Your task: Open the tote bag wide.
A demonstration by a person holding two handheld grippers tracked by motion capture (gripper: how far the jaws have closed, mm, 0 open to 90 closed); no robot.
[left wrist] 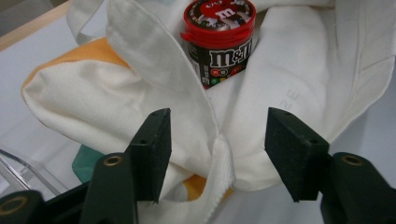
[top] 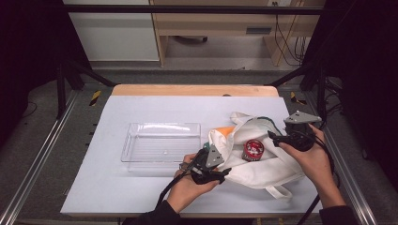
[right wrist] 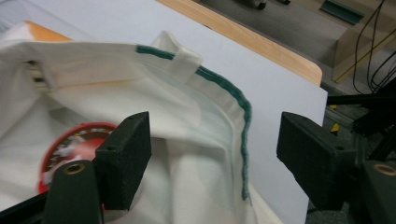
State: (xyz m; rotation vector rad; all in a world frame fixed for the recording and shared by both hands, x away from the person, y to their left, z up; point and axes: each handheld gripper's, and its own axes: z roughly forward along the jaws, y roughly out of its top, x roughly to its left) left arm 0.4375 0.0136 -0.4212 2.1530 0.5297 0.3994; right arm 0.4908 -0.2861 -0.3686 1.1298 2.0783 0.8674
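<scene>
Left tool (left wrist: 217,156) released, jaws wide apart, straddling a folded seam of the white cloth bag (left wrist: 299,70) at its near-left edge; the fabric sits between the pads but is not pinched. Right tool (right wrist: 212,163) also released, jaws spread either side of the bag's green-stitched rim (right wrist: 240,116) on the far-right side. In the high view the left tool (top: 210,165) is at the bag's near-left corner and the right tool (top: 293,133) at its right edge, hands behind both.

The red-lidded candy jar (left wrist: 218,37) lies in the bag's open mouth, resting on the cloth, roughly centre of the bag (top: 263,159) on the right half of the counter (top: 141,197). Something orange (left wrist: 81,53) and something teal show under the bag's left side; can't tell what they are. A clear plastic tray (top: 162,140) sits empty just left of the bag.

Risks, as judged:
- Either tool closing on a single thin layer, or on seam only, likely slips off when pulled.
- Lifting one side higher than the other tilts the mouth, so the round jar could roll out onto the counter or deeper inside.
- Left tool pinching both layers together would close the mouth instead of opening it.
- Dragging the bag left could bump the tray.
</scene>
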